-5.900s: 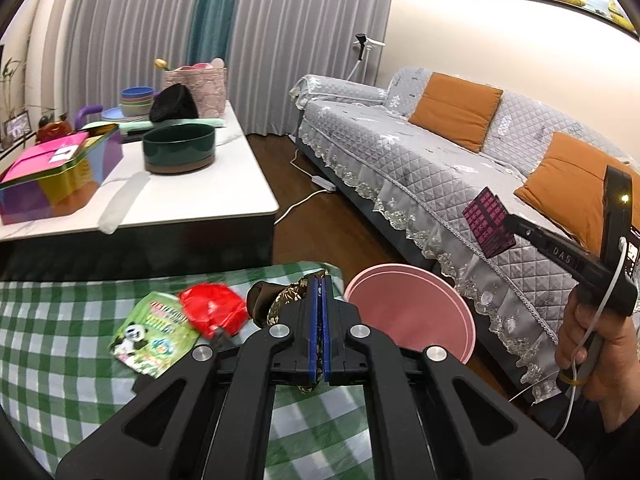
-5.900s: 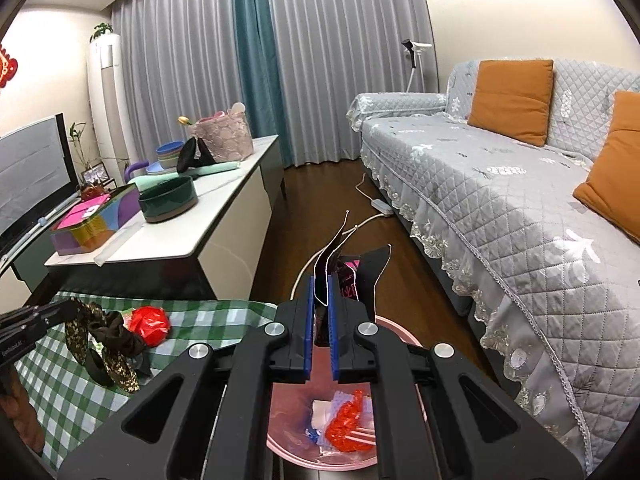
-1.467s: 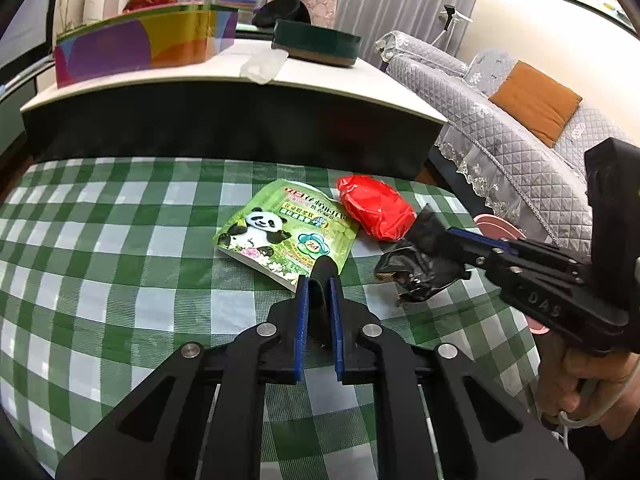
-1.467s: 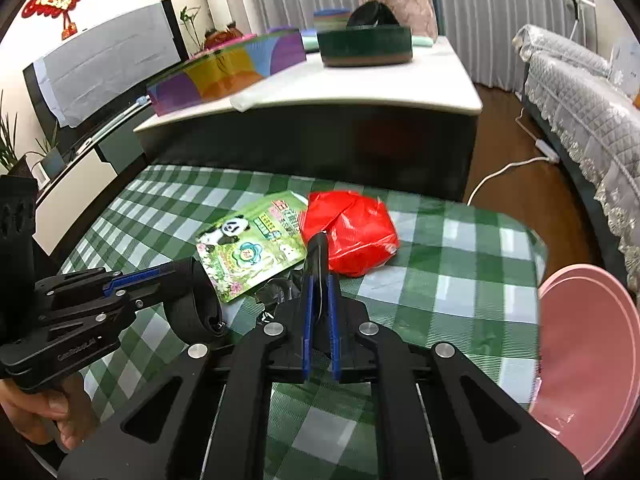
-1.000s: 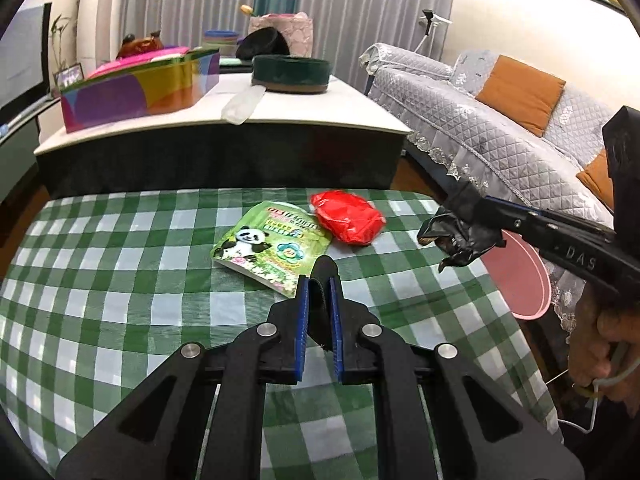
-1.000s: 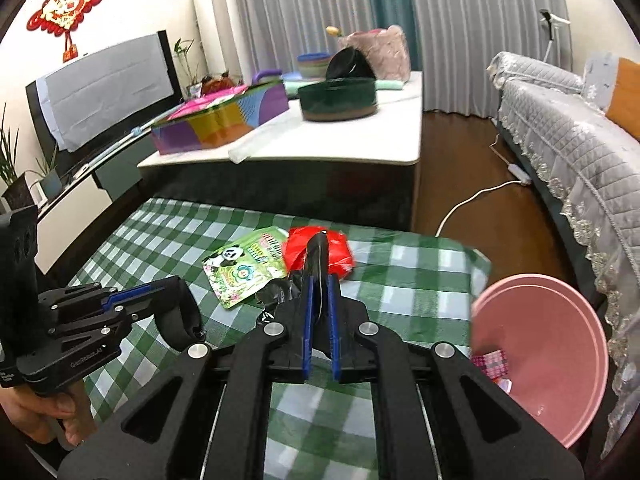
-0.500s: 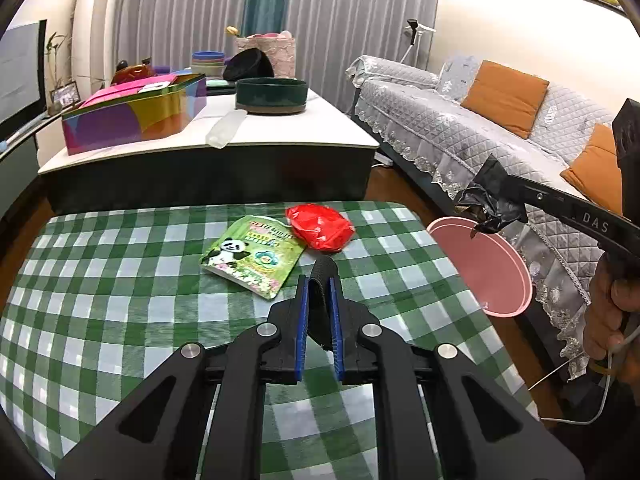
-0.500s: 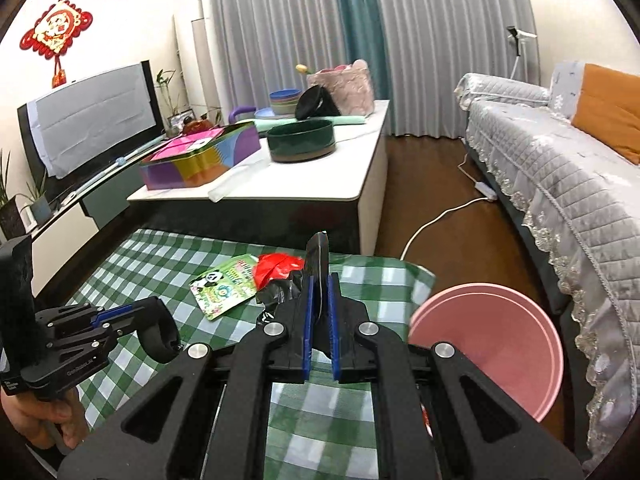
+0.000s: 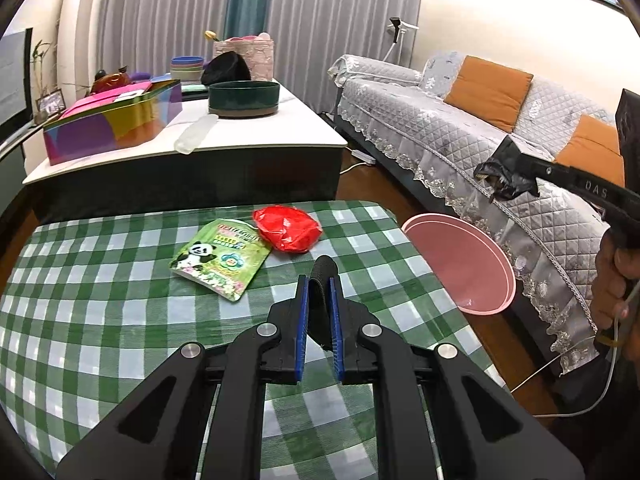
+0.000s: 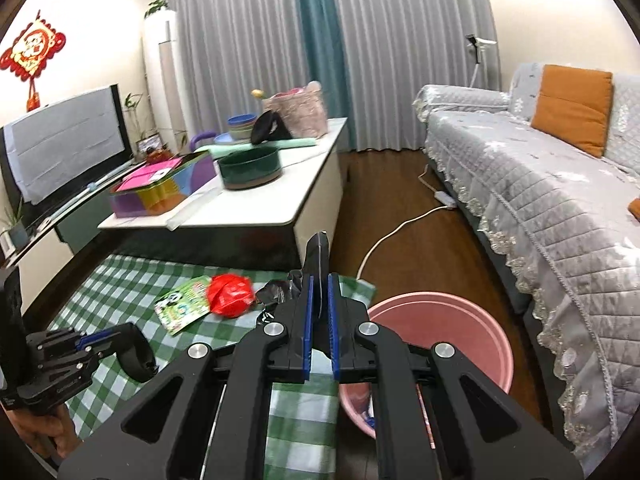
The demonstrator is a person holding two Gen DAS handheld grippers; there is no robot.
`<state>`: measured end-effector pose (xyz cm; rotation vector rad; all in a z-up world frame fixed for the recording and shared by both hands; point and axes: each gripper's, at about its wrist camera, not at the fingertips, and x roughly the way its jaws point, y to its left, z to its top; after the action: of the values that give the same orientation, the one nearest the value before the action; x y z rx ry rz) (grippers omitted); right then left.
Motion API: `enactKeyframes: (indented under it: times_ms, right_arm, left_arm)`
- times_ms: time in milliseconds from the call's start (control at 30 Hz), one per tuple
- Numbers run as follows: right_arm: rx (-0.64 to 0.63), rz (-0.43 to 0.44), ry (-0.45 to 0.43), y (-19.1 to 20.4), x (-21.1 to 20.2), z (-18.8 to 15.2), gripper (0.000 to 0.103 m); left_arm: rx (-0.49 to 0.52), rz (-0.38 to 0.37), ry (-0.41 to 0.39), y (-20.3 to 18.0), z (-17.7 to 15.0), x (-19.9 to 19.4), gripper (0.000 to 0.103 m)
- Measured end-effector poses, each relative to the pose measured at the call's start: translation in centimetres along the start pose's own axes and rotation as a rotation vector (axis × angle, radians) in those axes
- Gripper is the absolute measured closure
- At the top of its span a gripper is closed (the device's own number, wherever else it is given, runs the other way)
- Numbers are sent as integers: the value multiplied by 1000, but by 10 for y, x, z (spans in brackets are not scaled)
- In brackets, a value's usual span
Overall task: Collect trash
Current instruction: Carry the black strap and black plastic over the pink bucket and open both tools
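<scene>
My left gripper (image 9: 319, 280) is shut on a black band (image 9: 321, 300) above the green checked tablecloth (image 9: 100, 280). A green panda packet (image 9: 218, 258) and a red crumpled wrapper (image 9: 288, 228) lie ahead of it. My right gripper (image 10: 318, 276) is shut on a black crumpled wrapper (image 10: 280, 290); in the left wrist view that wrapper (image 9: 502, 178) hangs in the air to the upper right of the pink bin (image 9: 460, 268). The pink bin (image 10: 440, 340) stands on the floor by the table's right edge, with some trash inside.
A white coffee table (image 9: 248, 136) behind carries a colourful tin (image 9: 112, 124), a dark green bowl (image 9: 244, 98) and a pink basket (image 9: 244, 54). A grey sofa (image 9: 460, 120) with orange cushions runs along the right. A white cable (image 10: 392, 232) lies on the wooden floor.
My right gripper has lifted the black wrapper off the tablecloth and carried it right, toward the pink bin. My left gripper has drawn back and up with the black band still in it.
</scene>
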<state>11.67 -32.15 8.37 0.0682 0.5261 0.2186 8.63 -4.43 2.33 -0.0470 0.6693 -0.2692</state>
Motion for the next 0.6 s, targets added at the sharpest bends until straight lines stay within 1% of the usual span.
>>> enactKeyframes:
  times_ms: [333, 600]
  right_arm:
    - [53, -93, -41, -42, -15, 11, 96]
    - [94, -154, -81, -69, -31, 24, 96]
  left_arm:
    - [19, -31, 10, -15, 1, 8, 93]
    - [31, -56, 6, -26, 9, 9, 93]
